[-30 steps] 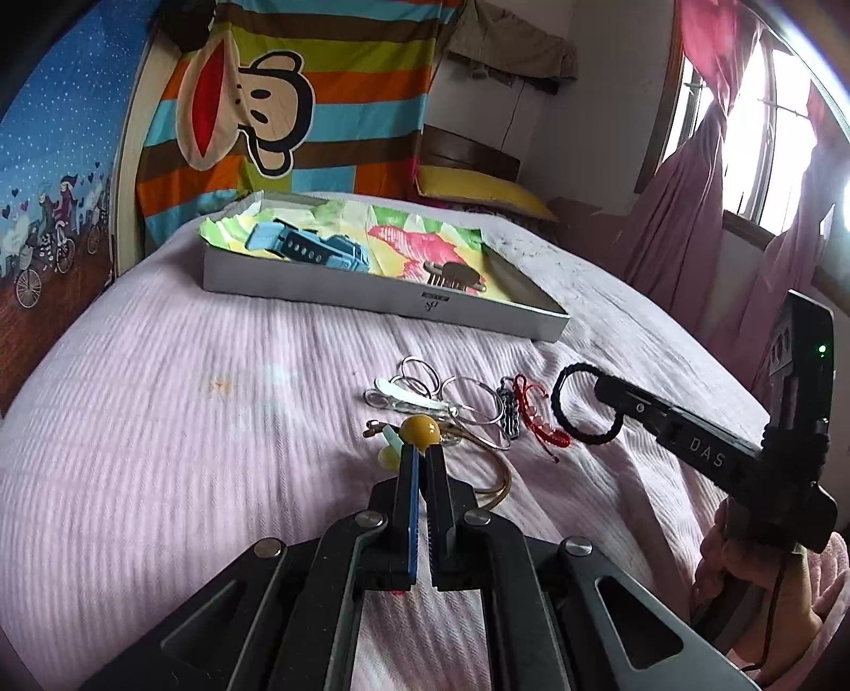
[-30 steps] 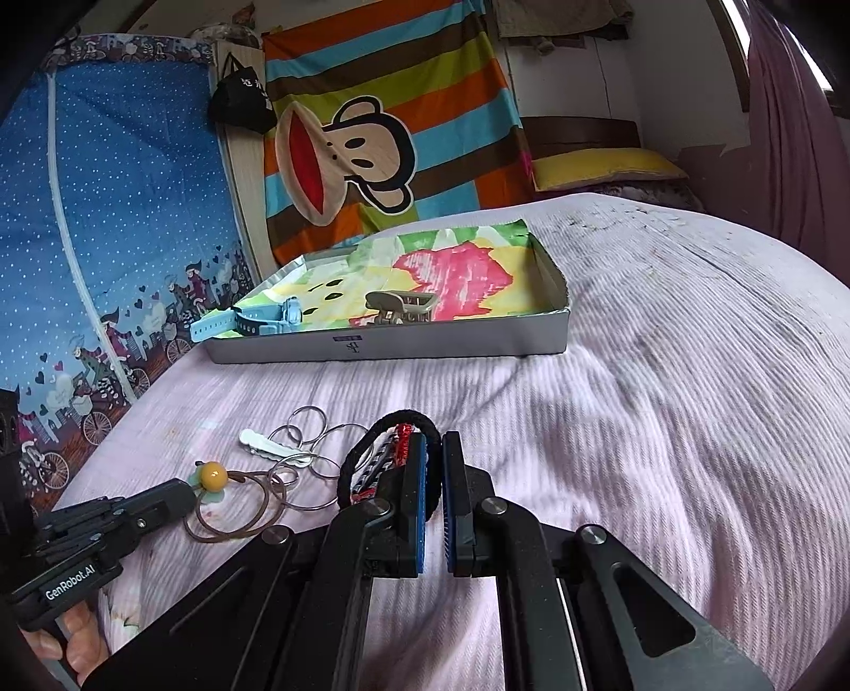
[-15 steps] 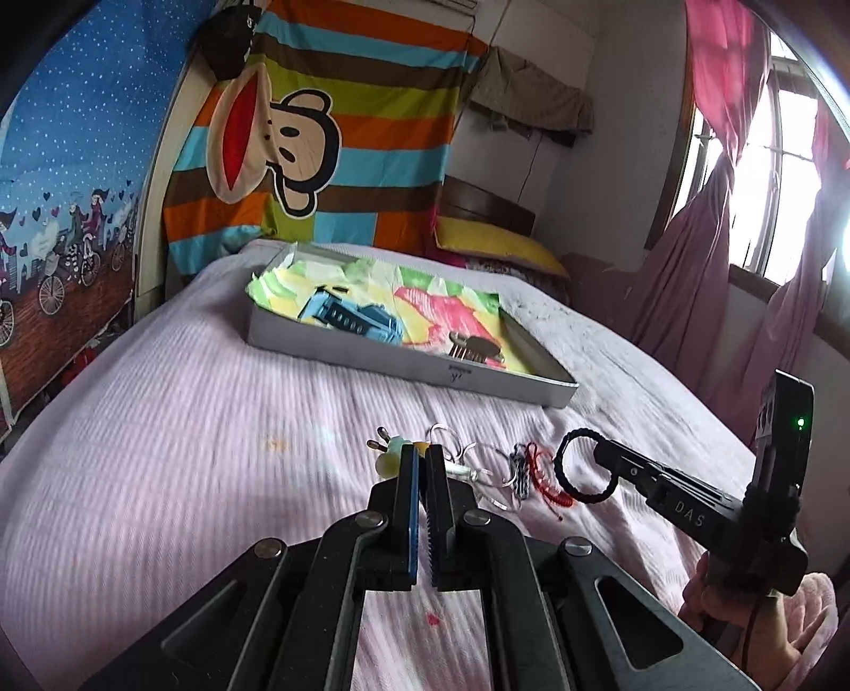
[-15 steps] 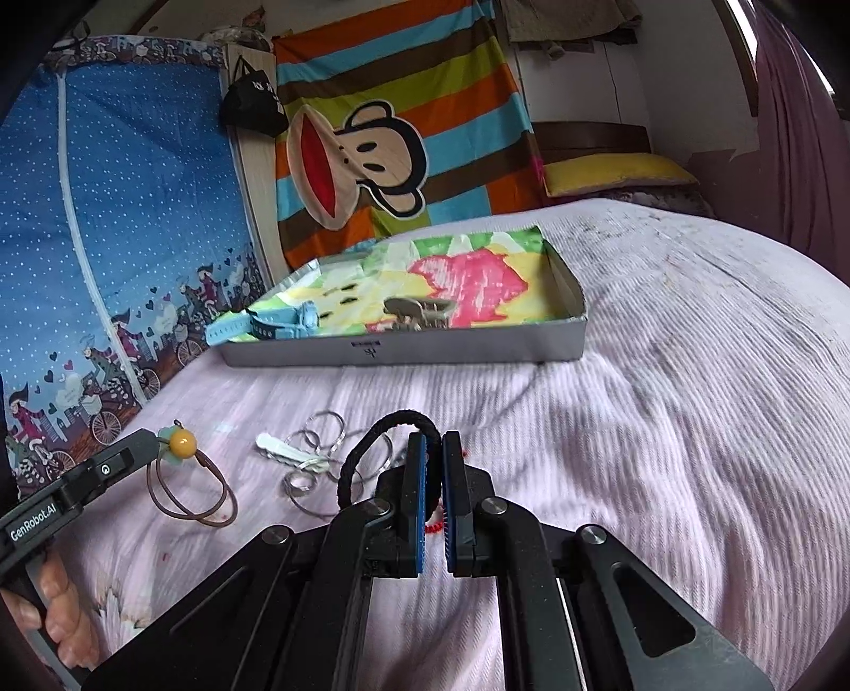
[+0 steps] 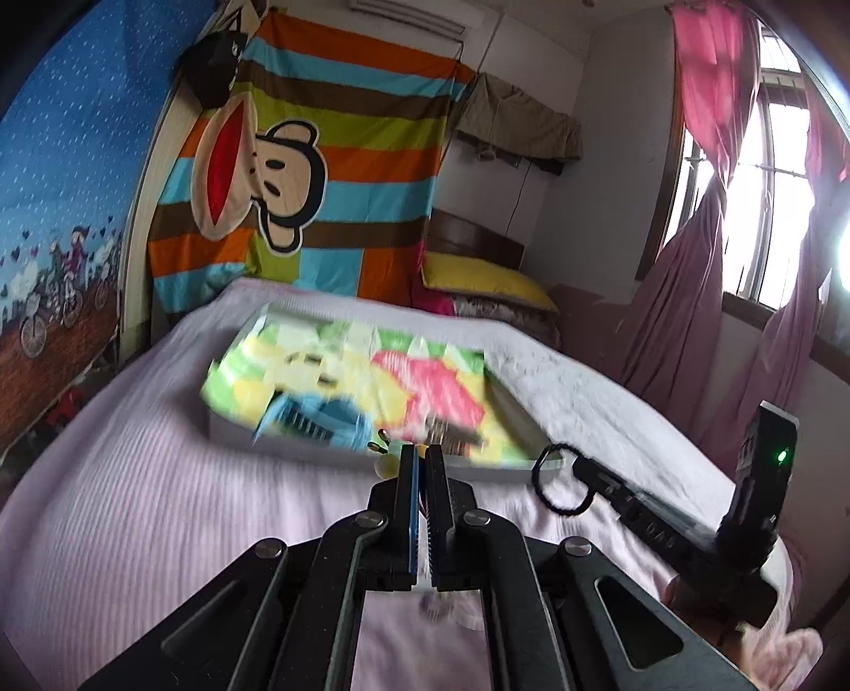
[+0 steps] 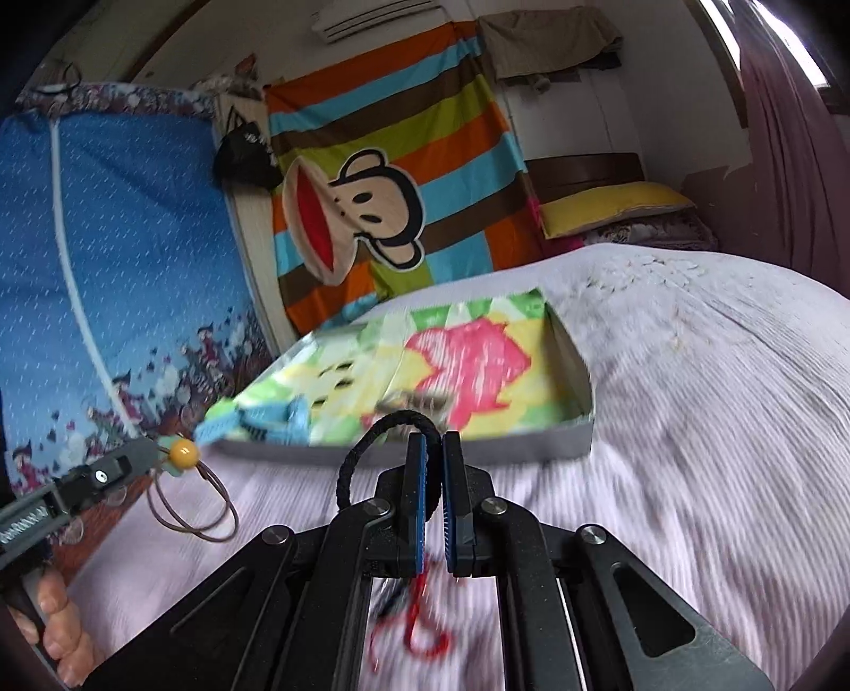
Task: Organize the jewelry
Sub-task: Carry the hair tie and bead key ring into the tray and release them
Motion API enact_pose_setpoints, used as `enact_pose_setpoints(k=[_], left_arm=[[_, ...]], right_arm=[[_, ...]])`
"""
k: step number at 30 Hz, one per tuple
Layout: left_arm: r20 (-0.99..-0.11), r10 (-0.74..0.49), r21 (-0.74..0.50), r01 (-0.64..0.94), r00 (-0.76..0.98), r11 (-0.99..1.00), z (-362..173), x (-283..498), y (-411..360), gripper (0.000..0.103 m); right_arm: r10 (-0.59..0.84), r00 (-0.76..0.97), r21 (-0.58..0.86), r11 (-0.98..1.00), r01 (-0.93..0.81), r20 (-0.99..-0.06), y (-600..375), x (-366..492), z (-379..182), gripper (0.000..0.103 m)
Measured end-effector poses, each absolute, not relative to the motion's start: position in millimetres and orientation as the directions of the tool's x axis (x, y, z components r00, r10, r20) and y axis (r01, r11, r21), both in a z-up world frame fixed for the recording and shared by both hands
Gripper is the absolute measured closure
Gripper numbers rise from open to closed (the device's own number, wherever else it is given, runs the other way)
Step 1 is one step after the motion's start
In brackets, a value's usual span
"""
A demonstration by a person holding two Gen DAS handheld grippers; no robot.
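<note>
A beaded hair tie is clamped by the left gripper, a black hair loop by the right gripper; "DAS" is readable on the right gripper.

Bed: pale pink ribbed bedspread fills the lower frame, six o'clock to centre.
Hanging: striped cloth with a cartoon monkey at twelve o'clock, behind the bed.
Left wall: blue sheet with white specks and cartoon cyclists, nine o'clock.
Pillow: yellow pillow against a dark wooden headboard, one o'clock.
Window: bright daylight through the window at two o'clock, pink curtains tied beside it.
Upper wall: white air conditioner at twelve o'clock.
</note>
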State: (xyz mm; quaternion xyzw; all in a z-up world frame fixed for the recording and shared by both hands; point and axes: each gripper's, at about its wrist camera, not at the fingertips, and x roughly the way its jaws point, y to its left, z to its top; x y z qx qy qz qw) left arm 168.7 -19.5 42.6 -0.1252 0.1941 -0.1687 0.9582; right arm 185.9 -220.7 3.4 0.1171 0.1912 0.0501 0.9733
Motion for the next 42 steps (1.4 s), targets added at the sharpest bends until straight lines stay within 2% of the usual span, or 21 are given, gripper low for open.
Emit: enact_pose_setpoints(k=[7,15,21,28,29,31,32,33,35,37,38,39,40,41,42], left_arm=[[-0.333,-0.345,-0.287,0.254,0.878,0.923,50,220,-37,0.1],[-0.414,-0.306,-0.235,0.224,0.857,0.946,31,272,-63,0.1],[-0.487,-0.256,-0.198,0.18,0.835,0.964,18,289,-69,0.1],[-0.531,-0.25,-0.227,0.148,0.81,0.963,9,294,-64,0.1],[-0.53,-0.256,-0.234,0.151,0.808,0.96,9,293,-63,0.1],[-0.534,-0.26,-0.232,0.157,0.805,0.96,10,290,-63,0.1],[-0.536,-0.258,-0.226,0.157,0.804,0.961,10,289,-64,0.099],[-0.537,-0.256,-0.22,0.159,0.804,0.962,10,288,-64,0.099],[-0.533,-0.257,-0.212,0.167,0.806,0.963,11,283,-65,0.098],[-0.527,-0.261,-0.209,0.174,0.809,0.962,13,277,-65,0.091],[-0.521,-0.26,-0.206,0.175,0.813,0.963,15,273,-64,0.077],[-0.509,-0.252,-0.203,0.17,0.823,0.964,16,267,-63,0.051],[-0.493,-0.241,-0.199,0.161,0.836,0.967,18,262,-61,0.04],[-0.452,-0.222,-0.196,0.147,0.864,0.97,22,252,-58,0.034],[-0.433,-0.218,-0.196,0.144,0.875,0.97,25,248,-56,0.034]], right_arm=[[0.074,0.924,0.245,0.969,0.022,-0.376,-232,231,2,0.098],[0.041,0.915,0.29,0.953,0.085,-0.401,-251,272,-10,0.098],[0.053,0.886,0.291,0.952,0.094,-0.46,-247,295,-25,0.098],[0.065,0.865,0.284,0.954,0.092,-0.498,-244,301,-34,0.096],[0.067,0.864,0.284,0.954,0.09,-0.499,-245,300,-34,0.094],[0.07,0.864,0.284,0.955,0.087,-0.499,-245,298,-34,0.083],[0.071,0.865,0.286,0.954,0.086,-0.496,-246,296,-33,0.073],[0.072,0.87,0.289,0.954,0.083,-0.488,-246,294,-32,0.068],[0.066,0.879,0.282,0.956,0.079,-0.472,-246,288,-29,0.068],[0.063,0.889,0.272,0.96,0.07,-0.454,-246,279,-26,0.068],[0.06,0.894,0.265,0.962,0.067,-0.444,-246,275,-24,0.067],[0.057,0.898,0.26,0.963,0.065,-0.436,-246,272,-22,0.062],[0.053,0.904,0.255,0.965,0.063,-0.423,-246,266,-20,0.06],[0.048,0.913,0.248,0.967,0.059,-0.405,-245,259,-17,0.056],[0.043,0.918,0.24,0.969,0.057,-0.393,-245,254,-15,0.054]])
